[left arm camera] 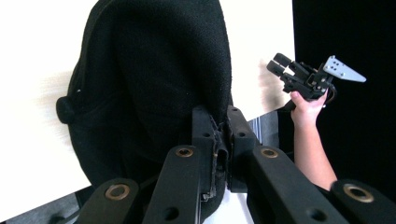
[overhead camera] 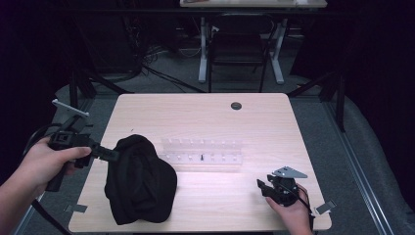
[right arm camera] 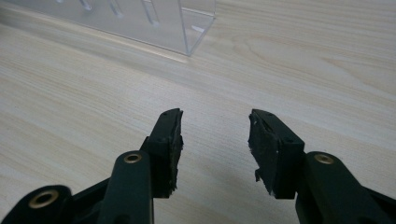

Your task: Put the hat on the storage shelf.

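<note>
No text, label, brand, number or sign can be read on anything in these views.

Matt black knit cloth (overhead camera: 139, 178) – pale wood-grain table (overhead camera: 205, 110) – clear glossy plastic rack (overhead camera: 203, 152).

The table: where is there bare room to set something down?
The far half of the table, beyond the clear rack, is bare except a small dark disc. The near-left is crowded by the black cloth.

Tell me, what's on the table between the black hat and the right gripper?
Just bare wooden table. In the high view, nothing sits between the black hat and the right gripper.
</note>
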Demonstrator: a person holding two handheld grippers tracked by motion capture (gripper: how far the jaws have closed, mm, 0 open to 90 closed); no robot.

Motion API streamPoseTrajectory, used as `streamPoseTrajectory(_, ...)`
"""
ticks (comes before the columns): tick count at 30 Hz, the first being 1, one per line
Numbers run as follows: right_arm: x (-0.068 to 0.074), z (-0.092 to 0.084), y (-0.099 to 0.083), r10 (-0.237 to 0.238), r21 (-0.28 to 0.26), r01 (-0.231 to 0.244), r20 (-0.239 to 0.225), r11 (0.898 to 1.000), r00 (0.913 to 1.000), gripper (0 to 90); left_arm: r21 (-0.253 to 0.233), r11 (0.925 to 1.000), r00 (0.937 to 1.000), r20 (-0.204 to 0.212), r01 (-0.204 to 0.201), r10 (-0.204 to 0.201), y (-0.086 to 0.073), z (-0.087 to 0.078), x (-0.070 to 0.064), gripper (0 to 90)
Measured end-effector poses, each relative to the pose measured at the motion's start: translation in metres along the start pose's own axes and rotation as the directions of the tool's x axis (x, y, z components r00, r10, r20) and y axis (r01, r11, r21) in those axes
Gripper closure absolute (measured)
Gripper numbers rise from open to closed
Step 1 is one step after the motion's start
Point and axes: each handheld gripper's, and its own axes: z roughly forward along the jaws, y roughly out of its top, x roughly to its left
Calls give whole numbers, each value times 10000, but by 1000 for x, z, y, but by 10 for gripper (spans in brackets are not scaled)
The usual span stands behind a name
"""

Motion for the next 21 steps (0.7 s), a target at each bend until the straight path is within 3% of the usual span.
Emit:
streamPoseTrajectory(14, 0, 0, 0, 36, 37, -36, -10, 10000, 10000, 534, -438, 9988, 9993, 321, 195, -181, 5, -15, -6, 852)
streamPoseTrajectory(21, 0, 1, 0, 24, 5, -24, -21, 10000, 10000, 534, -733, 9973, 9988, 480, 100, -65, 10, -27, -14, 852)
